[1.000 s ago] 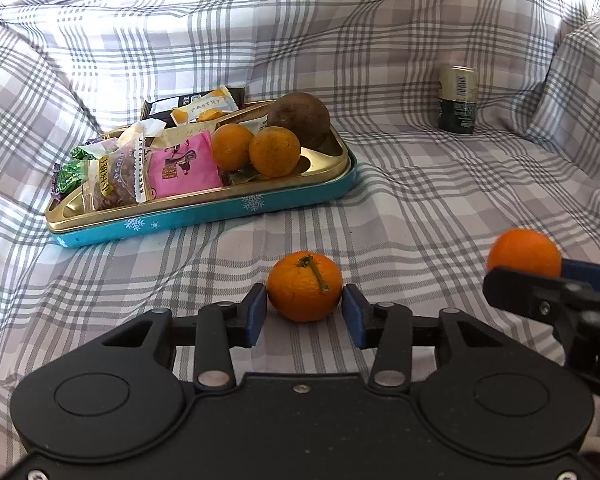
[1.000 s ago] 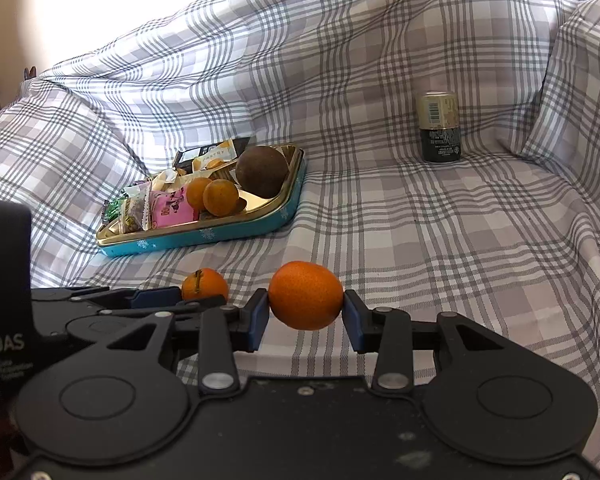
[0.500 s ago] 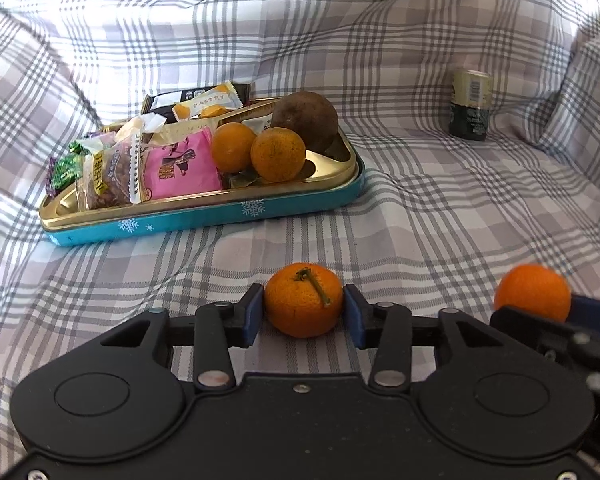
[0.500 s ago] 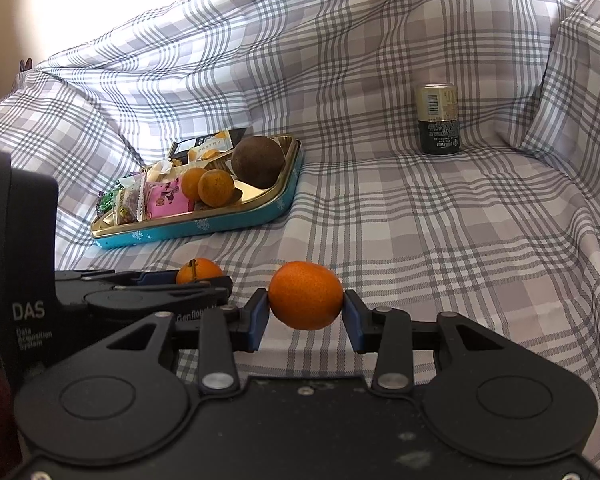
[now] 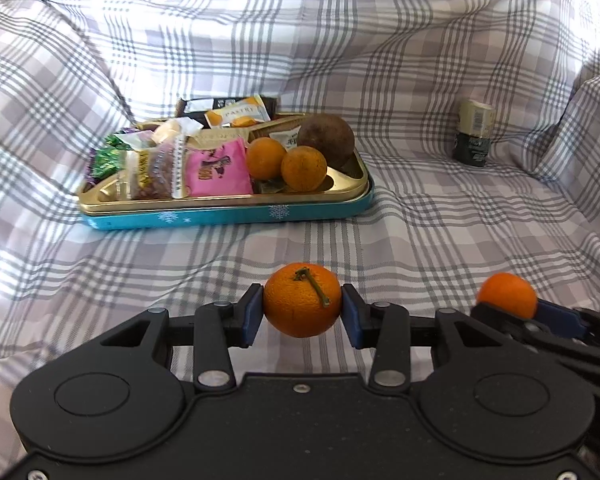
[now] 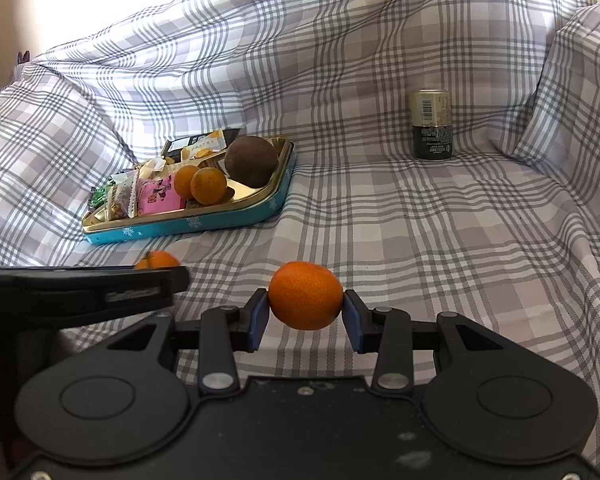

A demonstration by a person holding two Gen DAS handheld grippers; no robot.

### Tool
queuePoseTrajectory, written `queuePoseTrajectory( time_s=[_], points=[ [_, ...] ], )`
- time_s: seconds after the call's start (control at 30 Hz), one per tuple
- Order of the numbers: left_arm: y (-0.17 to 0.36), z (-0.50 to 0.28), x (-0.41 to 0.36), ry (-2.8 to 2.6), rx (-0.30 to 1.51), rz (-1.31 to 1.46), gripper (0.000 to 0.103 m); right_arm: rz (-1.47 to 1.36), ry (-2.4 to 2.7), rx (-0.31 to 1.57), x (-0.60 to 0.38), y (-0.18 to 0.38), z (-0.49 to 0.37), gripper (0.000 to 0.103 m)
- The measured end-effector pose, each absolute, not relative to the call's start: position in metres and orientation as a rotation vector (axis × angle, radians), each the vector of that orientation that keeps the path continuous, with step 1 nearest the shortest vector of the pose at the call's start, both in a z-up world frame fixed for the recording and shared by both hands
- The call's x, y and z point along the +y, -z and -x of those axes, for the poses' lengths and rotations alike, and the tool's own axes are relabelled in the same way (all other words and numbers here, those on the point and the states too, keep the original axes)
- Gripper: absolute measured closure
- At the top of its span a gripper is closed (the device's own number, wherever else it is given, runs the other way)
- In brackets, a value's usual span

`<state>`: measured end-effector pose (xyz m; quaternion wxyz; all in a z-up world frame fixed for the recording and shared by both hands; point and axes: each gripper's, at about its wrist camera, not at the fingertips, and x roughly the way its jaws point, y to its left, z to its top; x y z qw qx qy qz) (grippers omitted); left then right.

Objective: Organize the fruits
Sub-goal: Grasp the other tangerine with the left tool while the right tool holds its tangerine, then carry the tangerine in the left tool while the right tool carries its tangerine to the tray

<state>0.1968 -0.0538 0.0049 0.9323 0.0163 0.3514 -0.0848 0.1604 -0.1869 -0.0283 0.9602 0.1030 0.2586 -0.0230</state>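
Two oranges gripped above a plaid-covered couch, one in each of your grippers.

At upper left of both views sits the teal tin tray, packed with snack packets, two small oranges and a brown round fruit. At centre of the left wrist view, your left gripper is closing its jaws on a stemmed orange, pads touching it. Your right gripper is clamped narrow on a smooth orange. At upper right a can stands upright on the plaid cloth.
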Motion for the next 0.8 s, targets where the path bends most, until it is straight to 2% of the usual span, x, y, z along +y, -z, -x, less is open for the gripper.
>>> queuePoseTrajectory(
  time_s=[0.37, 0.8],
  points=[
    [-0.028, -0.12, -0.033, 0.2, 0.678, -0.019, 0.053, -0.226, 0.054, 0.394, -0.187, 0.014, -0.129, 0.061],
    [-0.027, -0.021, -0.031, 0.27, 0.641, -0.019, 0.053, -0.19, 0.047, 0.329, -0.163, 0.009, -0.004, 0.061]
  ],
)
